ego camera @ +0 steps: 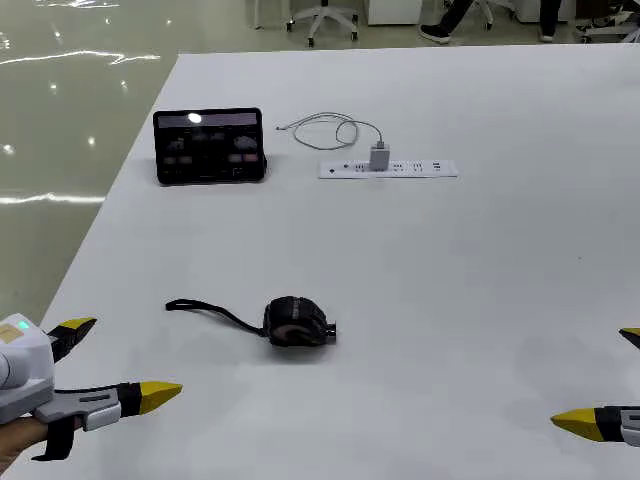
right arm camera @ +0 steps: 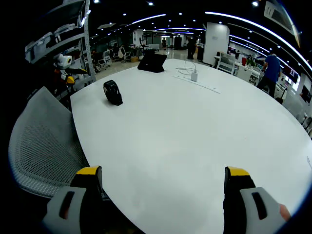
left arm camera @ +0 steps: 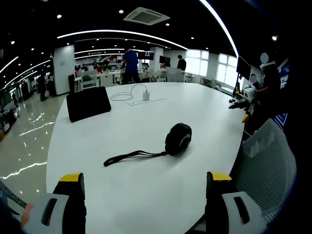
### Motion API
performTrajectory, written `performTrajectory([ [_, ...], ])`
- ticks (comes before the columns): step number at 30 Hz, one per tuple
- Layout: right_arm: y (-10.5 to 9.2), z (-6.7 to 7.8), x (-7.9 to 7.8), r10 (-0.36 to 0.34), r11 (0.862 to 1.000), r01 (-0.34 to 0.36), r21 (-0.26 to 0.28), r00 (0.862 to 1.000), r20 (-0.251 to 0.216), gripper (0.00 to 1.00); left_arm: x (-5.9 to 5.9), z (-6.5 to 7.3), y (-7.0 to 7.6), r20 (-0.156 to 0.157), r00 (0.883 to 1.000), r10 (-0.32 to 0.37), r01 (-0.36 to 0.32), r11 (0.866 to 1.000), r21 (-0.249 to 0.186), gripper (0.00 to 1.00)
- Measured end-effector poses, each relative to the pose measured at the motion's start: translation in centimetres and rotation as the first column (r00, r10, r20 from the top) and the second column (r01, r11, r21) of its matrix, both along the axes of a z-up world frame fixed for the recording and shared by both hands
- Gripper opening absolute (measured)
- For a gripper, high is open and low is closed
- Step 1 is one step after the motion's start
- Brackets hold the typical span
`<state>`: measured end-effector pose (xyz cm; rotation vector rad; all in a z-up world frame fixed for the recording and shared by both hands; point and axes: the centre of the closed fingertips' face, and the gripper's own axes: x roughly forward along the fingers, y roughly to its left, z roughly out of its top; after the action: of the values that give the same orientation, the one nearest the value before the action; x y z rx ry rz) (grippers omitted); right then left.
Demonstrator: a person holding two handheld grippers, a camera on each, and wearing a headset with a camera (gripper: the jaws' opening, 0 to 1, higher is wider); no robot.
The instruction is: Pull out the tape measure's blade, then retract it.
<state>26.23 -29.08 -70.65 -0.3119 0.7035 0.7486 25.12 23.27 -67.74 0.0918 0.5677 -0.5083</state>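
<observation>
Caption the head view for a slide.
Tape measure lying on white table between open left gripper and open right gripper.

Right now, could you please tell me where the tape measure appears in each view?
Head view: tape measure lower centre.
Left gripper view: tape measure just right of centre.
Right gripper view: tape measure upper left.
Shared landmark: the dark tablet beyond it.

The left gripper (ego camera: 125,358) has a white body with a small green light, pale grey jaws ending in pointed yellow tips, and a black strap underneath. The right gripper (ego camera: 600,378) has the same grey jaws and yellow tips. Each jaw carries a dark slot.
</observation>
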Motion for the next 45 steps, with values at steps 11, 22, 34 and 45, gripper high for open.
performTrajectory([
  [11, -0.4, 0.3, 0.1, -0.014, 1.000, 0.014, 0.002, 1.000, 0.007, 1.00, -0.4, -0.2, 0.0, -0.010, 1.000, -0.005, 0.005, 1.000, 0.001, 1.00],
  [22, -0.6, 0.3, 0.2, -0.014, 1.000, 0.014, 0.002, 1.000, 0.024, 1.00, -0.1, -0.1, 0.4, -0.007, 1.000, 0.001, -0.001, 1.000, 0.004, 1.00],
  [34, -0.8, 0.2, 0.2, -0.013, 1.000, 0.014, -0.005, 0.999, 0.030, 1.00, -0.2, -0.6, -0.1, -0.037, 0.999, -0.018, 0.018, 1.000, 0.005, 1.00],
  [45, 0.1, 0.8, 1.0, 0.016, 1.000, -0.017, 0.010, 0.998, 0.054, 1.00, 0.7, -0.3, -1.0, -0.020, 0.998, -0.065, 0.065, 0.998, 0.017, 1.00],
])
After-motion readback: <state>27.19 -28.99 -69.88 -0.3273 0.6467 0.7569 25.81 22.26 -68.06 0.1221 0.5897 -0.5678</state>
